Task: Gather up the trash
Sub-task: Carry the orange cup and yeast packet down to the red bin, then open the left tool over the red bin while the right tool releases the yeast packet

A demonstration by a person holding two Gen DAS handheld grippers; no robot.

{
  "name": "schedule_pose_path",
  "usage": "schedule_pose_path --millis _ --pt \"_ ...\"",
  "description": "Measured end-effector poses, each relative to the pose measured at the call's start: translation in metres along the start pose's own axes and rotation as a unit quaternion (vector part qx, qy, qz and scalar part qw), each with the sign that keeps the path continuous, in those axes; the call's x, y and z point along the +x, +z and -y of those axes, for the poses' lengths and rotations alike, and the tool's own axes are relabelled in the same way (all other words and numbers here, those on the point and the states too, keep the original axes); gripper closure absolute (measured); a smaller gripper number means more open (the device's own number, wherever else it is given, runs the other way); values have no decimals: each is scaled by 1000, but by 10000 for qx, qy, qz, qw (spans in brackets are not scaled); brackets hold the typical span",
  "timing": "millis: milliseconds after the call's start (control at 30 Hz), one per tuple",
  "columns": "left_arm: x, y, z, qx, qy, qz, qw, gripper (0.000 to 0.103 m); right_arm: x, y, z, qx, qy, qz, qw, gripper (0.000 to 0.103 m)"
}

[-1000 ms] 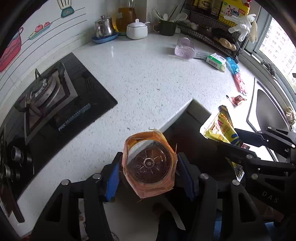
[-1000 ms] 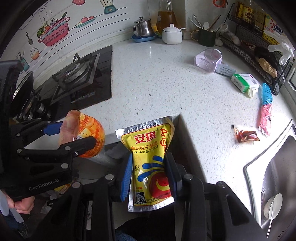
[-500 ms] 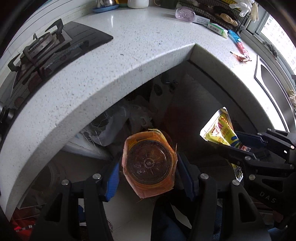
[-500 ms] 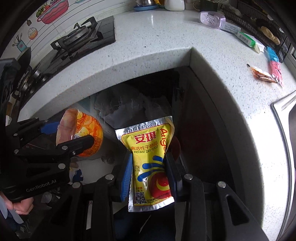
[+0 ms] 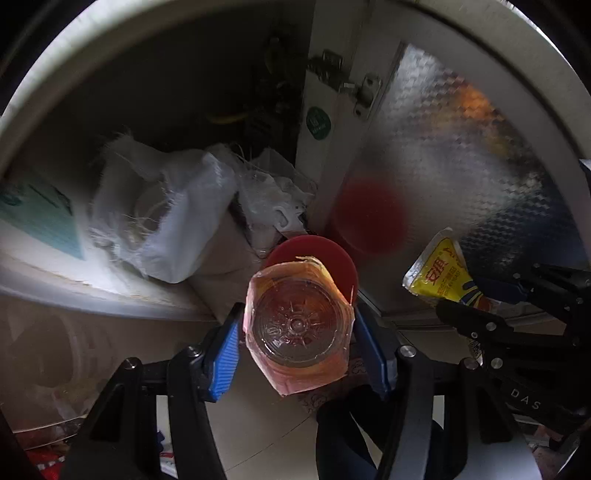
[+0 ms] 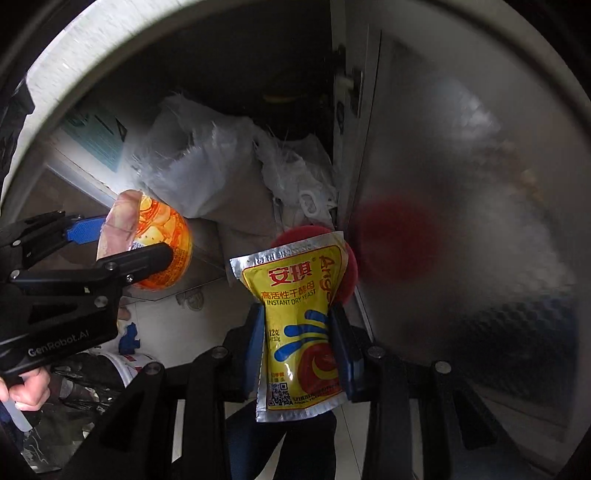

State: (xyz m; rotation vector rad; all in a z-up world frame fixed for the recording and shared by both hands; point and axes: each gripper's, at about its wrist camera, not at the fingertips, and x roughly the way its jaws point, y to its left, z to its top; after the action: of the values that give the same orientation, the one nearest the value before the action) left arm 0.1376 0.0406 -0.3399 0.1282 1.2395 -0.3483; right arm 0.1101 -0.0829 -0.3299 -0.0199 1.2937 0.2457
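Though both pieces of trash are already gripped, how they handle still matters for the drop:

Left tongs (image 5: 295,332): pinching the plastic cup (image 5: 297,326) across its round body, blue pads on its left and right sides.
Right tongs (image 6: 297,350): pinching the yeast sachet (image 6: 301,325) at its waist, where the foil is squeezed narrow.
Where the trash is: both pieces hang in the air below the bench edge (image 6: 110,33), in front of an open cabinet; the cup is left of the sachet, the two well apart.
Cup, handling: judged light and thin-walled, likely empty; the loose orange film around it looks slippery, so the grip belongs on the firm wall, not the wrapper.
Cup, axis: its clear ribbed base faces the left camera, so the long axis runs away along the tongs, mouth end far and down.
Sachet, handling: soft, flat, very light foil; it crumples rather than breaks, and a pinch at mid-body holds it well.
Sachet, axis: long axis runs along the tongs, sealed silver top edge far, bottom seam near.
Beneath: a red round thing (image 5: 332,258), perhaps a bin lid or rim, sits just beyond both; white plastic bags (image 5: 173,206) lie further left.
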Motion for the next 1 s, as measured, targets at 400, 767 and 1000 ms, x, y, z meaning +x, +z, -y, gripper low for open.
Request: schedule_pose_path --millis 400,767,1000 --pt "106 8 10 123 -60 -337 9993 47 89 7 34 295 -97 -103 9995 70" --pt "127 27 15 230 -265 -447 9984 39 89 5 50 490 -167 -206 9984 70" --pt "129 31 17 329 -156 -327 9988 21 91 5 50 414 -163 -223 9988 70"
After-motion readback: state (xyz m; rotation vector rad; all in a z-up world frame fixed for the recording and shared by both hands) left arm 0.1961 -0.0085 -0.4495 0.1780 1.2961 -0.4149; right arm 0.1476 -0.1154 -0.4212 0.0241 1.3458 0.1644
